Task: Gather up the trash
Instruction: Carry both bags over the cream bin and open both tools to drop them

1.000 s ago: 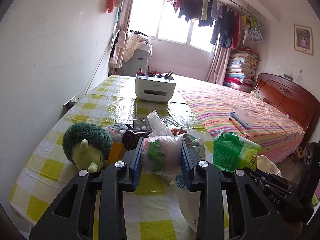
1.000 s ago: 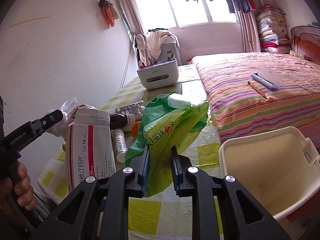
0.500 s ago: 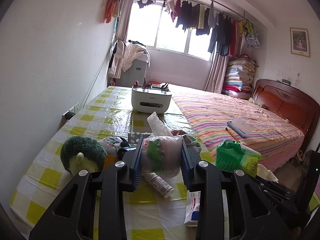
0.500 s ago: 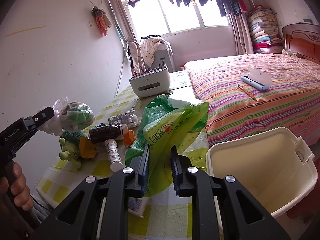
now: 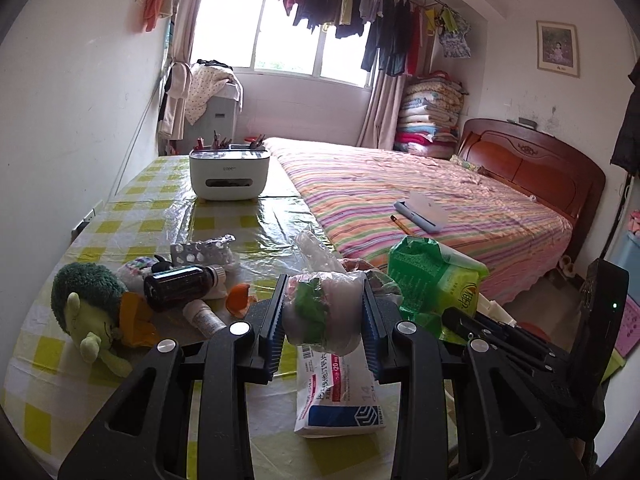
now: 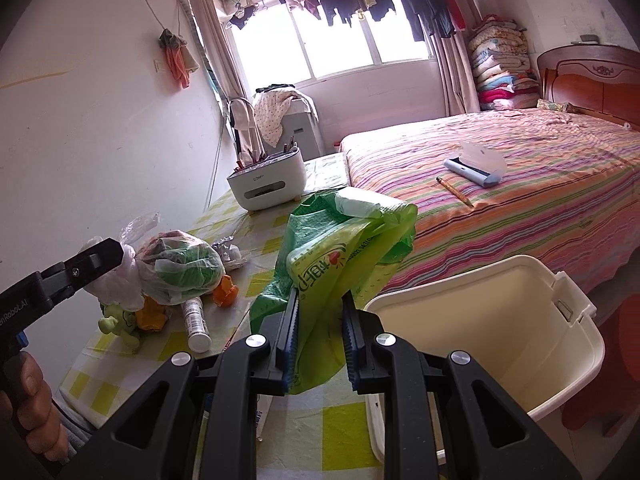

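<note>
My left gripper (image 5: 323,316) is shut on a clear plastic bag of green and pink trash (image 5: 320,312), held above the yellow checked table (image 5: 140,220); the bag also shows in the right wrist view (image 6: 176,268). My right gripper (image 6: 318,332) is shut on a green plastic bag (image 6: 336,248), held up beside the cream bin (image 6: 480,320) at the table's right edge. The green bag also shows in the left wrist view (image 5: 432,276). A white medicine box (image 5: 340,396), a brown bottle (image 5: 180,284), a white pill bottle (image 5: 204,316) and a blister pack (image 5: 200,246) lie on the table.
A green plush toy (image 5: 88,312) lies at the table's left. A white tissue-box organiser (image 5: 228,176) stands at the far end. A striped bed (image 5: 420,200) runs along the right, with a pencil and a case on it. An orange scrap (image 5: 238,298) lies near the bottles.
My left gripper has lifted the clear trash bag up and back from the table. The medicine box now lies flat on the table. My right gripper has risen with the green bag beside the bin.
</note>
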Motion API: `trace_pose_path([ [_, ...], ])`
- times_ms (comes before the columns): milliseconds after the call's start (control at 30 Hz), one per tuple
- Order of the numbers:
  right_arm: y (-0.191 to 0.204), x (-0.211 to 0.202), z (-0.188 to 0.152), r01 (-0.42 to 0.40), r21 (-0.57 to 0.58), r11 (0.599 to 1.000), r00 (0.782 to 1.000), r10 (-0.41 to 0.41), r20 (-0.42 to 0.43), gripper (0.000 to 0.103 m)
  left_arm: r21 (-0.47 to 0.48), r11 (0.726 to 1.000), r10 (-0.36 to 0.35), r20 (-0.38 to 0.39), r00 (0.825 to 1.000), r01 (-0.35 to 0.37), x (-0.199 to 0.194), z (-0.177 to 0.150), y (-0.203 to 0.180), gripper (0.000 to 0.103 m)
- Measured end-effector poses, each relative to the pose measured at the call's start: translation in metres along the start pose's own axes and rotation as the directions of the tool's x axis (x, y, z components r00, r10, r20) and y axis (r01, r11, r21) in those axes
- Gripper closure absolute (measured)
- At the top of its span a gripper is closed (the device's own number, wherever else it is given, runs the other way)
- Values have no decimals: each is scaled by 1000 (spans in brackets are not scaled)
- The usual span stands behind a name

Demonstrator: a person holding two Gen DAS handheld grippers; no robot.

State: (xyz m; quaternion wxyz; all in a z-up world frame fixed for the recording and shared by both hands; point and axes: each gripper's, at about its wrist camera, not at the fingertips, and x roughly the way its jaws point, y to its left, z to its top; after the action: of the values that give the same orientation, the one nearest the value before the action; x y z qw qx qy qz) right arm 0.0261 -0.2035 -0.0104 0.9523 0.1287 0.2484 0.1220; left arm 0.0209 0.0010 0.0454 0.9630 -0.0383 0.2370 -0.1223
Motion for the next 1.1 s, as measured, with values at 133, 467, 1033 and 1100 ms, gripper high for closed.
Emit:
trace_pose_path([
  [133,-15,-9,1,49,15,999,998,-49,26,84,8,999,-45,-35,998,45,10,0,-17,71],
  [467,-52,-28,1,165,66,984,984,-169,63,84,61,990,-119,-70,990,124,29,1,-63,71],
  [1033,-104,-73,0,209,285,935,943,-270,195,25,107,975,-176,-160,971,194,69,-14,-117,71],
  [1100,-108,-77,0,210,305,929,938,-279,205,25,118,971,-186,-173,967,208,73,-16,-125,71],
])
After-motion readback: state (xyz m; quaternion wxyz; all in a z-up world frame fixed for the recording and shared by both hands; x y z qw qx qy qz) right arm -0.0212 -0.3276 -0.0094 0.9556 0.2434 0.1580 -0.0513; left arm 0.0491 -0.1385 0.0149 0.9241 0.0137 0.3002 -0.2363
